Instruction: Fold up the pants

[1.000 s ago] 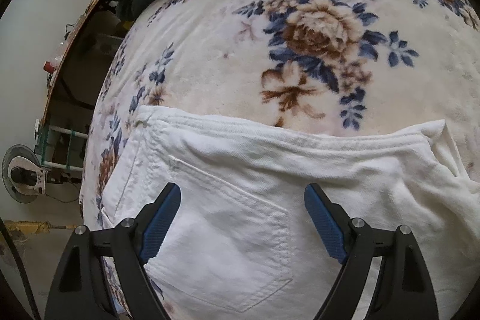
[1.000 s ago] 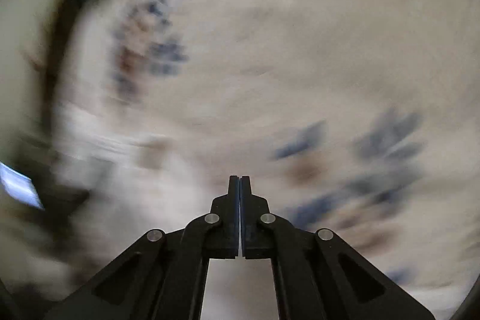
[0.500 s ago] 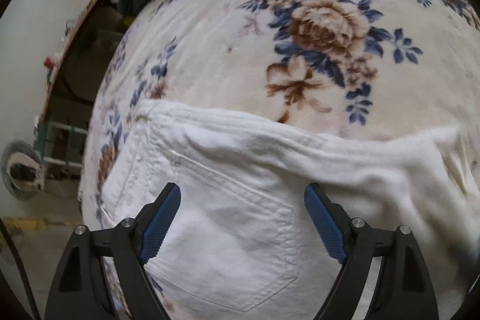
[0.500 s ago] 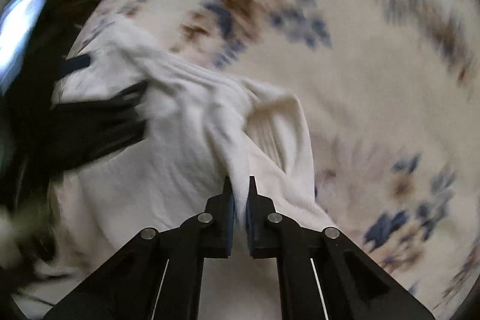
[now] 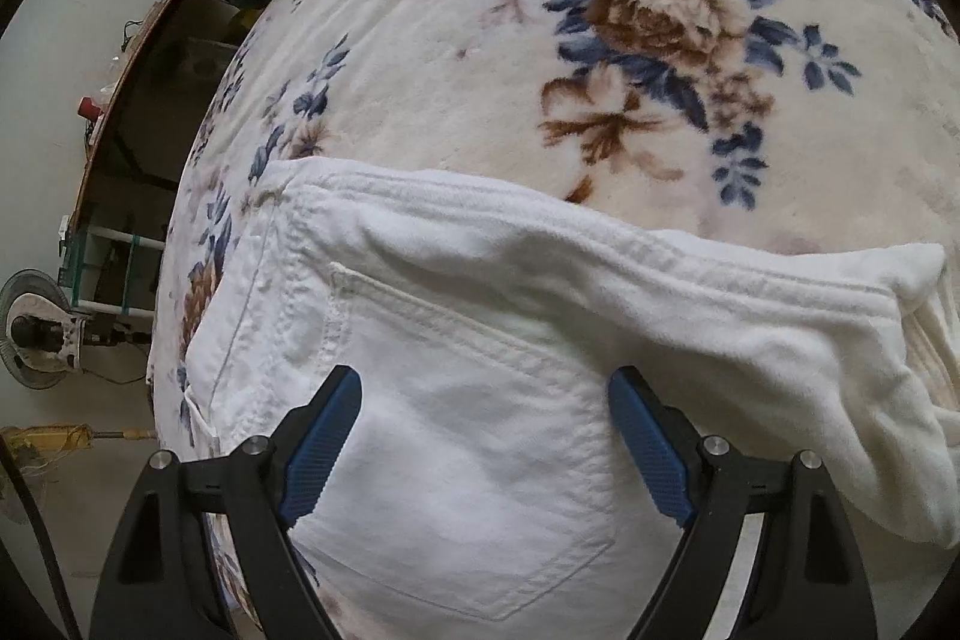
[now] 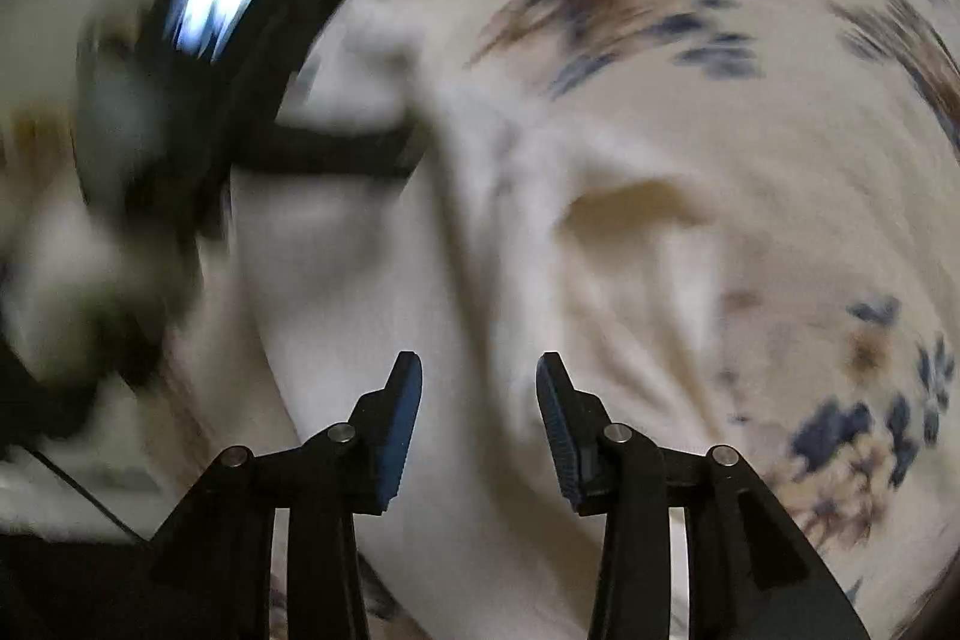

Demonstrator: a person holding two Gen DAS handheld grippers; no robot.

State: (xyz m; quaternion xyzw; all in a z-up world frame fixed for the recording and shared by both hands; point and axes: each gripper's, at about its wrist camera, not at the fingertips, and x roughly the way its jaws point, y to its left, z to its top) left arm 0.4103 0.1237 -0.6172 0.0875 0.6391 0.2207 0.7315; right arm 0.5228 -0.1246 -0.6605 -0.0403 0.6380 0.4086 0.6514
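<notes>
Floral plush blanket (image 5: 456, 58) under white pants (image 5: 480, 400); left tongs (image 5: 485, 388) wide, right tongs (image 6: 479, 388) opening, seemingly empty.

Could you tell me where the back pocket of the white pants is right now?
In the left wrist view, the stitched back pocket lies low in the frame on the white denim pants, under the left tongs.

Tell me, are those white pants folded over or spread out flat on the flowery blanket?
Folded over. On the white pants the back pocket faces up, with a thick doubled roll of cloth lying across them on the floral blanket.
</notes>
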